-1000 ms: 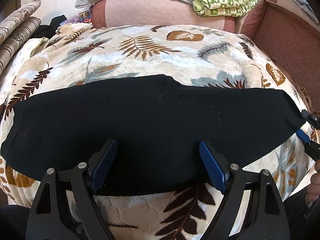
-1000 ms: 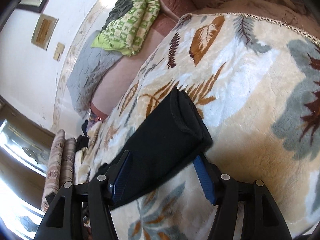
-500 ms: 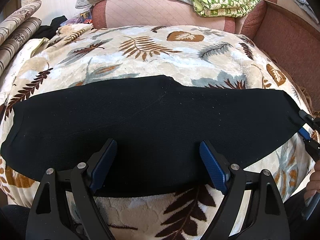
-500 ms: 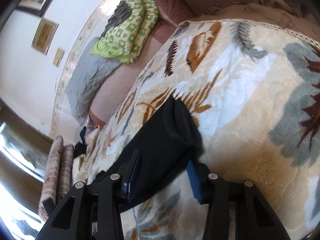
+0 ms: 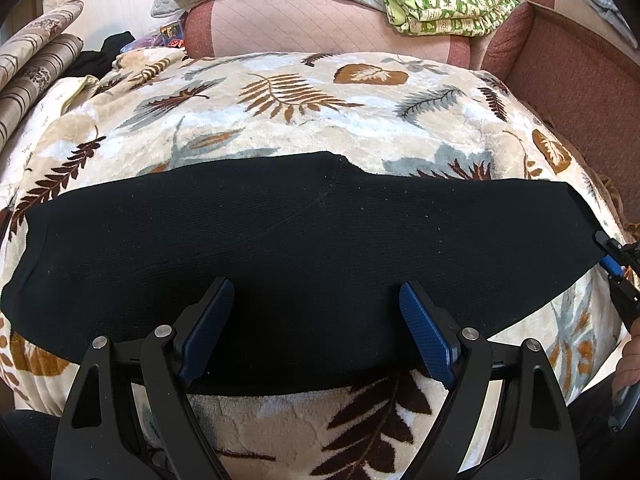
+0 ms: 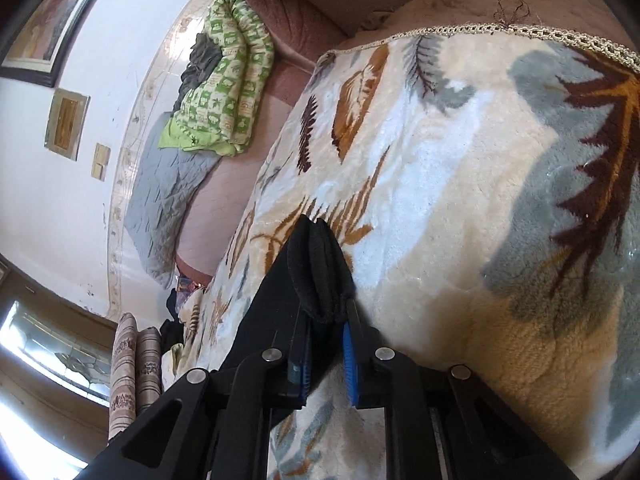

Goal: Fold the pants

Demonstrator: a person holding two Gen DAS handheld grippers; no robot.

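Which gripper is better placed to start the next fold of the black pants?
Right. The right gripper is shut on the pants end; the left gripper is open over their middle.

Pants (image 5: 304, 240): matt black ribbed knit. Blanket (image 5: 304, 120): plush fleece, slight sheen. Left gripper (image 5: 316, 316): black plastic, textured blue pads (image 5: 426, 336).

Black pants (image 5: 304, 248) on a cream, brown-and-grey leaf-patterned blanket (image 5: 320, 112)

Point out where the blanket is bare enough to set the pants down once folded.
Bare blanket lies between the pants and the sofa back, and beyond the pants' end in the right view. Crowded: folded quilt on the sofa back, rolled fabric far left.
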